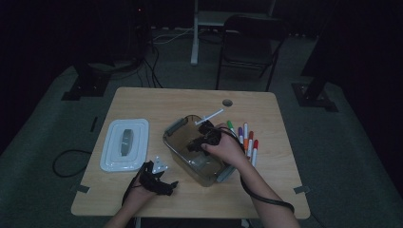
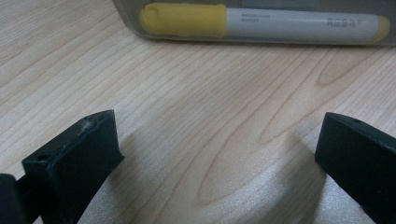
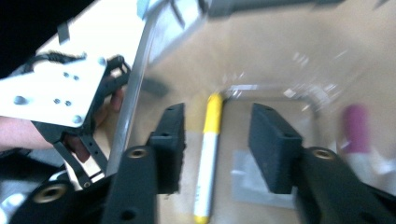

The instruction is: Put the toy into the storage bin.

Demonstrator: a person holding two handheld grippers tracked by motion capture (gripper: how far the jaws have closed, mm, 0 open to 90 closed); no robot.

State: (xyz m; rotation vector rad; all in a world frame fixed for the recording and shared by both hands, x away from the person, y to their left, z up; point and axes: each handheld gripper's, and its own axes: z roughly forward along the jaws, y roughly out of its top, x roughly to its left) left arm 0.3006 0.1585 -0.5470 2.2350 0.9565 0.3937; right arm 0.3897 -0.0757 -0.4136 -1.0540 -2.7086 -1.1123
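Note:
A clear plastic bin (image 1: 175, 145) stands at the table's middle. My right gripper (image 1: 203, 138) hangs over it, pointing down into it. In the right gripper view its jaws (image 3: 217, 114) stand apart, and a yellow-capped marker (image 3: 209, 154) lies loose on the bin floor below the gap, touched by neither pad. A blurred purple cap (image 3: 356, 128) shows at the right. My left gripper (image 1: 166, 183) rests on the table near the front edge, left of the bin. It is open (image 2: 219, 154) with bare wood between its jaws. Ahead of it the yellow marker (image 2: 261, 21) shows through the bin wall.
A white lid (image 1: 125, 144) lies left of the bin. Several coloured markers (image 1: 247, 140) lie side by side to its right. A thin white stick (image 1: 209, 117) leans at the bin's far rim. A round hole (image 1: 227, 102) is near the table's far edge. A chair (image 1: 249, 45) stands beyond.

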